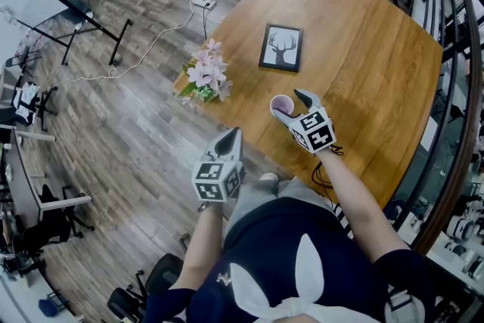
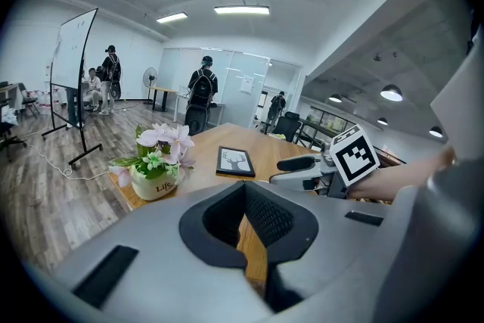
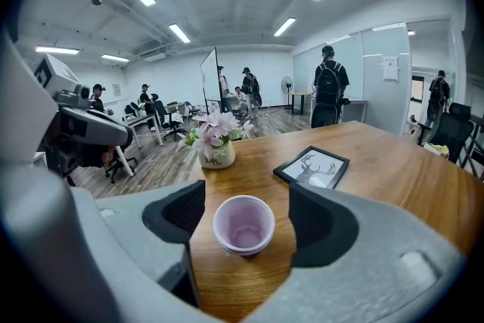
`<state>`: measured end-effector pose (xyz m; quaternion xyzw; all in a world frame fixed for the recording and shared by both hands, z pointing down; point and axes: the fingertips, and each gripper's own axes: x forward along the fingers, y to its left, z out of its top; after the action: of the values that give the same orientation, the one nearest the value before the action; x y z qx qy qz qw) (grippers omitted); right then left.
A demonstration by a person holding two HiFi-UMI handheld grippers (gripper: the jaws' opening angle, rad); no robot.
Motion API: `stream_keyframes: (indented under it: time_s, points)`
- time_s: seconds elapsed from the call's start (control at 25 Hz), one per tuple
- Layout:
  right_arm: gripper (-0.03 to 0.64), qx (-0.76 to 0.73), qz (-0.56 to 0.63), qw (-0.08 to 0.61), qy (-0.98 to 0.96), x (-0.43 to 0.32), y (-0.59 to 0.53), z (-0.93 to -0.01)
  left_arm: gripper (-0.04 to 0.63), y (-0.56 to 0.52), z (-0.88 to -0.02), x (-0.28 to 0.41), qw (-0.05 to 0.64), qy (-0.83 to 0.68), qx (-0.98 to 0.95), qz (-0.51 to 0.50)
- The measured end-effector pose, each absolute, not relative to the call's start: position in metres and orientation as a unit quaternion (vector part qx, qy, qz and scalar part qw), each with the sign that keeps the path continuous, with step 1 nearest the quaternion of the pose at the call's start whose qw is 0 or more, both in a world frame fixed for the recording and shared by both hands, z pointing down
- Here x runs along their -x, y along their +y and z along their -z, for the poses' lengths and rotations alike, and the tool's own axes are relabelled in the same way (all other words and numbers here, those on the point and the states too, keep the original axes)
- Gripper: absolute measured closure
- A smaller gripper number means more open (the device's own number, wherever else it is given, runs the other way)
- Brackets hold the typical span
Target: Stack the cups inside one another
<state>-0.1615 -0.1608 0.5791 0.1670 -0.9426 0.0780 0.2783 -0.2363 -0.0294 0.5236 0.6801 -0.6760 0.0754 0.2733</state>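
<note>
A pale purple cup (image 1: 281,104) (image 3: 243,225) stands upright near the front edge of the wooden table (image 1: 363,49). Its rim shows a double edge, as if cups are nested. My right gripper (image 1: 290,105) (image 3: 243,219) is open, one jaw on each side of the cup, and neither pad touches it. My left gripper (image 1: 231,136) (image 2: 243,219) hovers off the table's edge over the floor, its jaws drawn together with nothing between them. In the left gripper view the right gripper (image 2: 310,170) shows ahead to the right; the cup is hidden there.
A small pot of pink flowers (image 1: 206,76) (image 3: 217,141) sits at the table's corner. A framed deer picture (image 1: 281,48) (image 3: 311,168) lies beyond the cup. Office chairs, a whiteboard (image 2: 76,57) and several people stand further off.
</note>
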Motion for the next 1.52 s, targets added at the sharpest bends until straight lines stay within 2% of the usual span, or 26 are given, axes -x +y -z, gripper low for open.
stream_keyframes:
  time_s: [0.12,0.68,0.8,1.52]
  points:
    - [0.292,-0.166,-0.075,0.265,-0.947,0.159,-0.157,-0.571,0.578,-0.031,-0.520,0.233,0.272,-0.674,-0.682,-0.075]
    - [0.573,-0.202,-0.057,0.175,-0.962,0.126,-0.147,-0.505,0.578,-0.049,-0.511,0.210,0.255,-0.650,-0.711,-0.077]
    - [0.615,-0.208,-0.034,0.168,-0.963,0.117,-0.142,-0.492,0.578,-0.055,-0.508,0.201,0.252,-0.642,-0.720,-0.076]
    - [0.618,-0.231,-0.031,0.162,-0.959,0.076,-0.117,-0.466,0.578,-0.067,-0.491,0.159,0.238,-0.599,-0.760,-0.085]
